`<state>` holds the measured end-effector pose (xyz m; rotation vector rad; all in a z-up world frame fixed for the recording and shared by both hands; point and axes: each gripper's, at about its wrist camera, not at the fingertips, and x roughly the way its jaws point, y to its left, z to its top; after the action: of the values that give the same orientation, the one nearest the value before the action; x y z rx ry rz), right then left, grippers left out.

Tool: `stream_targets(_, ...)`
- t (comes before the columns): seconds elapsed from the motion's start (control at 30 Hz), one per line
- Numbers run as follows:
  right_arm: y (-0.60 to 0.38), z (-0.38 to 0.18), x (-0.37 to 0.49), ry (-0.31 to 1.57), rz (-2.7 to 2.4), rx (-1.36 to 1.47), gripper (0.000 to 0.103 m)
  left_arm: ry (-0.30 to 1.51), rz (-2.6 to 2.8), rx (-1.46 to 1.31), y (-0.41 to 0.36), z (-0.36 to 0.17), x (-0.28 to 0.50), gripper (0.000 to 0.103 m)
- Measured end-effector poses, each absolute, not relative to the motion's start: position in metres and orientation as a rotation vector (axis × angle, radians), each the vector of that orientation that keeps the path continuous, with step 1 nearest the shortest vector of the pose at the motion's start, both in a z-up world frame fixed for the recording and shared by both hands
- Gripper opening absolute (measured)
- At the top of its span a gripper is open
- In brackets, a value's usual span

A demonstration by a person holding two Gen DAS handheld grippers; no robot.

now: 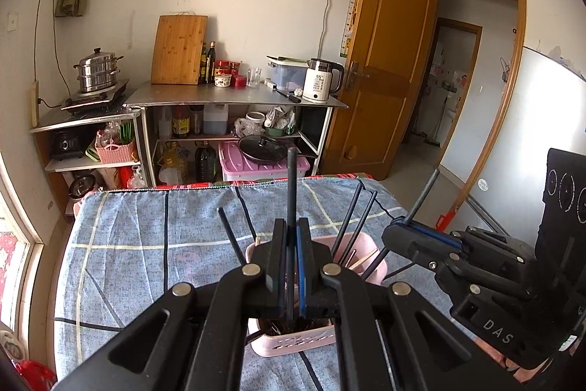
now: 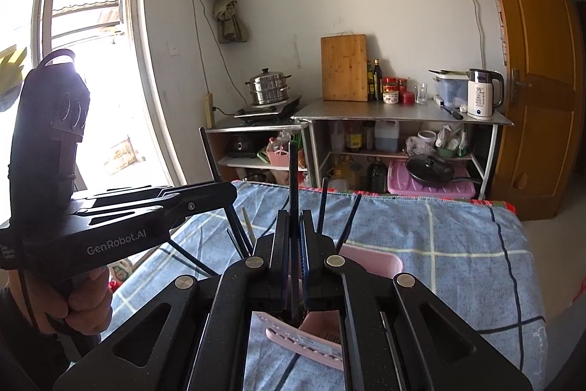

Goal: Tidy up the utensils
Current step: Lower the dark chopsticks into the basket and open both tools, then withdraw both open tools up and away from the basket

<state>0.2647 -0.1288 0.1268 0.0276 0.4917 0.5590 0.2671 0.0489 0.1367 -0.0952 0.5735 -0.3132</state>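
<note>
Several chopsticks (image 1: pixel 353 226) already standing in pink holder (image 1: pixel 370 253) on table (image 1: pixel 146 244); left gripper (image 1: pixel 292 244) pinching one chopstick; right gripper (image 2: pixel 294 237) pinching another; both poised above holder, not yet dropped in.

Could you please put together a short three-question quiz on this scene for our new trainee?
1. True or false: the left tool is shut on a black chopstick.
2. What does the right tool hold? A) spoon B) black chopstick C) nothing
3. What colour is the utensil basket on the checked cloth?

Key: 1 true; 2 B; 3 pink.
</note>
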Motion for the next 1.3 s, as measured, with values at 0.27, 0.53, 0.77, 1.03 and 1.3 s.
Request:
stream_targets(0.27, -0.129, 0.1, 0.269, 0.564, 0.556, 0.022, 0.005, 0.645, -0.307, -0.092, 0.045, 0.111, 0.271, 0.006)
stream_targets(0.53, -0.133, 0.101, 0.263, 0.575, 0.566, 0.009, 0.007, 0.626, -0.295, -0.099, 0.049, 0.114, 0.261, 0.011)
stream_targets(0.77, -0.148, 0.118, 0.245, 0.525, 0.548, 0.022, 0.011, 0.56, -0.294, -0.102, 0.054, 0.135, 0.236, 0.022)
stream_targets(1.03, -0.168, 0.131, 0.211, 0.475, 0.53, 0.029, 0.012, 0.493, -0.285, -0.106, 0.058, 0.152, 0.198, 0.023)
stream_targets(1.3, -0.185, 0.131, 0.17, 0.44, 0.526, 0.031, 0.017, 0.454, -0.269, -0.108, 0.058, 0.148, 0.157, 0.032)
